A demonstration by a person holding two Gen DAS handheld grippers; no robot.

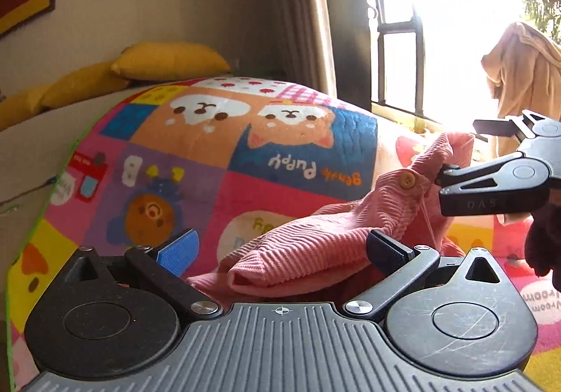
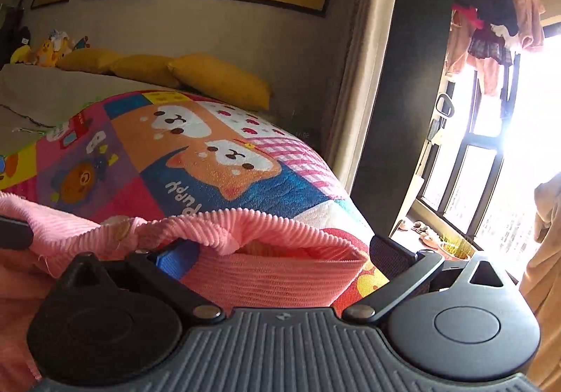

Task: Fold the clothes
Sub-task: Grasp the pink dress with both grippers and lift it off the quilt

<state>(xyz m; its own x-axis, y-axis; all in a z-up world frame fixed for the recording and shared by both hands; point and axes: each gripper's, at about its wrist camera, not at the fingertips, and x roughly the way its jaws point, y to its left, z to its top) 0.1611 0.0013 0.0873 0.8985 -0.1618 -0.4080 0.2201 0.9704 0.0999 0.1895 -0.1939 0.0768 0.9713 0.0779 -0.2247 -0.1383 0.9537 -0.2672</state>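
A pink corduroy garment (image 1: 315, 251) with a tan button (image 1: 406, 180) lies bunched on a colourful cartoon blanket (image 1: 217, 146). My left gripper (image 1: 284, 250) is open wide, and a folded end of the garment sits between its fingers. My right gripper (image 1: 459, 150) comes in from the right, jaws apart around a raised edge of the pink cloth. In the right wrist view the right gripper (image 2: 280, 257) is open, with the pink garment (image 2: 266, 272) lying across the gap between its fingers. A dark part at the left edge (image 2: 14, 232) looks like the left gripper.
The blanket covers a bed with yellow pillows (image 1: 168, 60) along the wall. A bright window with dark bars (image 2: 466, 178) is on the right. A tan cloth (image 1: 522, 76) hangs by the window, and more clothes (image 2: 491, 17) hang above it.
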